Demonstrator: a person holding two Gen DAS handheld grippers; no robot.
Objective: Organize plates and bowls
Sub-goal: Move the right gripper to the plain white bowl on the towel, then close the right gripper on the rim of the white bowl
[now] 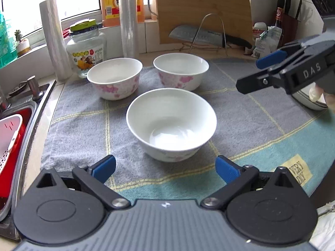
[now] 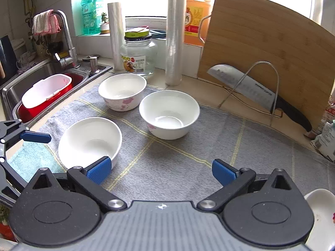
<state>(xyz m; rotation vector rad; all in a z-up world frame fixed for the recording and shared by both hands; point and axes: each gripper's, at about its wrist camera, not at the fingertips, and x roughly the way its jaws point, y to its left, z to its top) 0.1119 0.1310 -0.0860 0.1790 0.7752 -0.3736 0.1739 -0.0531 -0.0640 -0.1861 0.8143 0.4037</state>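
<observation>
Three white bowls with pink flowers stand on a grey and teal towel [image 1: 251, 129]. The nearest bowl [image 1: 171, 123] sits just ahead of my left gripper [image 1: 165, 167], which is open and holds nothing. Behind it are a left bowl [image 1: 115, 78] and a right bowl [image 1: 181, 71]. My right gripper [image 1: 249, 74] hovers open at the right, above a white plate rim [image 1: 309, 102]. In the right wrist view, my right gripper [image 2: 161, 171] is open over the towel [image 2: 188, 156]. Its left pad is beside the near bowl [image 2: 90, 142]. Farther back stand two bowls [image 2: 122, 91] [image 2: 169, 114].
A sink [image 2: 41, 73] with a red tub [image 2: 48, 98] lies to the left. A glass jar [image 2: 139, 56], film rolls [image 2: 173, 33], a cutting board [image 2: 272, 52] and a cleaver on a wire rack [image 2: 247, 87] line the back. A white dish [image 2: 320, 209] lies at the lower right.
</observation>
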